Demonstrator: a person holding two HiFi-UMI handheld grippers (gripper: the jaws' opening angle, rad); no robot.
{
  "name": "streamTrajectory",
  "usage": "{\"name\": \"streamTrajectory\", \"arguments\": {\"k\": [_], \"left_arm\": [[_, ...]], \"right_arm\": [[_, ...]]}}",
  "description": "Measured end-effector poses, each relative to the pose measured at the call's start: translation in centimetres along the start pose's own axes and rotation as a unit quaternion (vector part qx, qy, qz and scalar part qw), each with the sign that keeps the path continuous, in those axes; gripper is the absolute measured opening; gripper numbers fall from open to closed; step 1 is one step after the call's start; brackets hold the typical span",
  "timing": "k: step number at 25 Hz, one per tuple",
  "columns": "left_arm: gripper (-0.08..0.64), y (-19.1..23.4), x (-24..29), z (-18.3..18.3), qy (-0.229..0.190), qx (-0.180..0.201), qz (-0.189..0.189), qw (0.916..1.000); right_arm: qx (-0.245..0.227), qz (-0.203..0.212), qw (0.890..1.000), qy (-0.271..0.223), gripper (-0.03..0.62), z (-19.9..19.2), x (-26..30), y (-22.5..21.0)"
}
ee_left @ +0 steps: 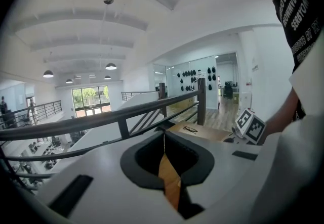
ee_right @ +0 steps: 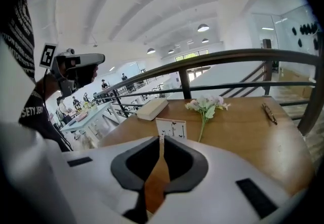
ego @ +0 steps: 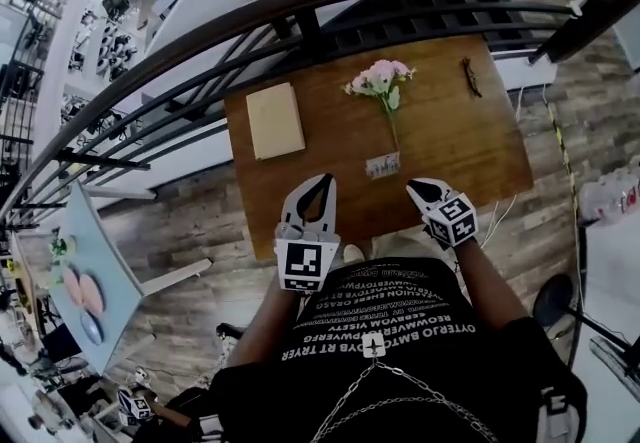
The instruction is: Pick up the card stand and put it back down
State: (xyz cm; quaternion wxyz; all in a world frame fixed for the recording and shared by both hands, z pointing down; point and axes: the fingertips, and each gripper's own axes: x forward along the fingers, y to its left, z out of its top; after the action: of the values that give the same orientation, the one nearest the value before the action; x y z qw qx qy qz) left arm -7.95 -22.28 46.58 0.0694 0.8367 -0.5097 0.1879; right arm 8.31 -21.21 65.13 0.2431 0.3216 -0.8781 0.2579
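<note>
We hover the left gripper (ego: 323,179) and right gripper (ego: 414,187), jaws closed and empty, at the near edge of the bench (ego: 470,146); only the right gripper view faces the card stand (ee_right: 171,129).

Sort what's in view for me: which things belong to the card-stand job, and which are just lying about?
Job in hand:
- card stand, upright near the wooden table's near edge
- right gripper and left gripper, both shut and empty

Lying about:
- pink flower sprig
- tan closed book
- glasses
</note>
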Motion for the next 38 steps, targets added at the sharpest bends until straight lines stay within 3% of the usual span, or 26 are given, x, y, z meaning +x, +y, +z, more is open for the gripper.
{"name": "streamTrajectory", "arguments": {"k": [4,13,24,30,33,38], "left_arm": [[0.028,1.2,1.6,-0.8,0.017,-0.008,0.010,0.9998],[0.029,2.4,4.1,-1.6,0.038,-0.023,0.028,0.9986],[0.029,3.2,3.4,-2.9,0.074,-0.035,0.052,0.9953],[0.029,3.4,2.8,-4.0,0.090,-0.037,0.062,0.9934],[0.029,3.1,2.7,-4.1,0.093,-0.035,0.062,0.9931],[0.029,2.5,2.7,-4.0,0.088,-0.026,0.052,0.9944]], "right_arm": [[0.007,0.011,1.000,0.021,0.030,-0.9,3.0,-2.5],[0.019,0.050,0.996,0.077,0.152,-3.1,8.8,-5.7],[-0.032,0.101,0.987,0.119,0.212,-5.1,12.4,-6.0],[-0.050,0.122,0.986,0.100,0.216,-5.6,13.4,-6.0],[-0.058,0.121,0.985,0.105,0.187,-5.6,13.2,-6.1],[-0.025,0.117,0.986,0.115,0.176,-6.1,13.0,-6.2]]}}
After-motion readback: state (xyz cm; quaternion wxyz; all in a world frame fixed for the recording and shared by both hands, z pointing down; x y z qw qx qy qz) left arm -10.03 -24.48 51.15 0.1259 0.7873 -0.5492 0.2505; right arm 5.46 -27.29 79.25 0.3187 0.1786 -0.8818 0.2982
